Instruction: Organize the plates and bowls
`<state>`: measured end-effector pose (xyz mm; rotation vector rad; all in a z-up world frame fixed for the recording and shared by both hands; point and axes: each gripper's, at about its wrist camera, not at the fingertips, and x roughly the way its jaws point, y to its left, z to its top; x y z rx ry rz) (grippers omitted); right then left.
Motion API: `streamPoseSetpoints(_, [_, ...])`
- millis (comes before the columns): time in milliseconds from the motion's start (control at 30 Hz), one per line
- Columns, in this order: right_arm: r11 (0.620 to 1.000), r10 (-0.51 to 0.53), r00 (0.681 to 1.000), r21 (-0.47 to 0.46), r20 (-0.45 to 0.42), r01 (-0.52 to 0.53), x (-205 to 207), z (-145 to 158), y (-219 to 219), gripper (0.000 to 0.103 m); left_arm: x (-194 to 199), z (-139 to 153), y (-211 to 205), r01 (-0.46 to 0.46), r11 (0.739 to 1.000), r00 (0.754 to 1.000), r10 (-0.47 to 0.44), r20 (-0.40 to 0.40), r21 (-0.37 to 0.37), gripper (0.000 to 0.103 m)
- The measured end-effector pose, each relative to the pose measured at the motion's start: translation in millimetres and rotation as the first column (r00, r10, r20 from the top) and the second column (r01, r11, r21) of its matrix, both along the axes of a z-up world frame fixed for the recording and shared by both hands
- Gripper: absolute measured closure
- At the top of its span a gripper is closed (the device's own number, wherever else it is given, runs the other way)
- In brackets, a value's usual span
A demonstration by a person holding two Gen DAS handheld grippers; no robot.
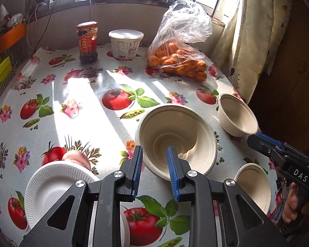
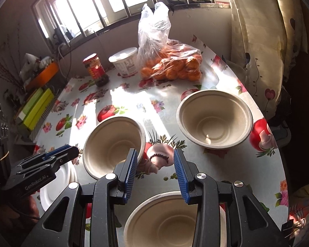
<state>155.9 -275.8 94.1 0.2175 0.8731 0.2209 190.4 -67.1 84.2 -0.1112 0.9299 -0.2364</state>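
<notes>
Three beige paper bowls stand on the table. The middle bowl (image 1: 176,139) (image 2: 113,144) is tilted, and my left gripper (image 1: 154,154) is open with its fingers astride the bowl's near rim. The far right bowl (image 1: 238,114) (image 2: 215,118) sits upright. The near bowl (image 1: 254,186) (image 2: 171,221) lies just below my right gripper (image 2: 156,159), which is open and empty above the table. A white ribbed paper plate (image 1: 55,187) (image 2: 55,187) lies at the near left. The right gripper (image 1: 257,140) also shows in the left wrist view, and the left gripper (image 2: 72,151) in the right wrist view.
At the back of the table (image 1: 82,94) stand a red-labelled jar (image 1: 87,41) (image 2: 95,70), a white tub (image 1: 125,43) (image 2: 125,61) and a plastic bag of oranges (image 1: 179,59) (image 2: 171,63). A curtain (image 1: 253,30) hangs at the right edge. Green boxes (image 2: 35,107) lie at the left.
</notes>
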Motion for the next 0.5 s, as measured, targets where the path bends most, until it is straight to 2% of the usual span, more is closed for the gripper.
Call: streamPoseSetpoints(500, [0.998, 0.053, 0.995, -0.013, -0.08, -0.054, 27.1, -27.6, 25.6, 0.067, 16.1, -19.4, -1.5, 0.016, 0.999, 0.998, -0.018, -0.054, -0.031, 0.077])
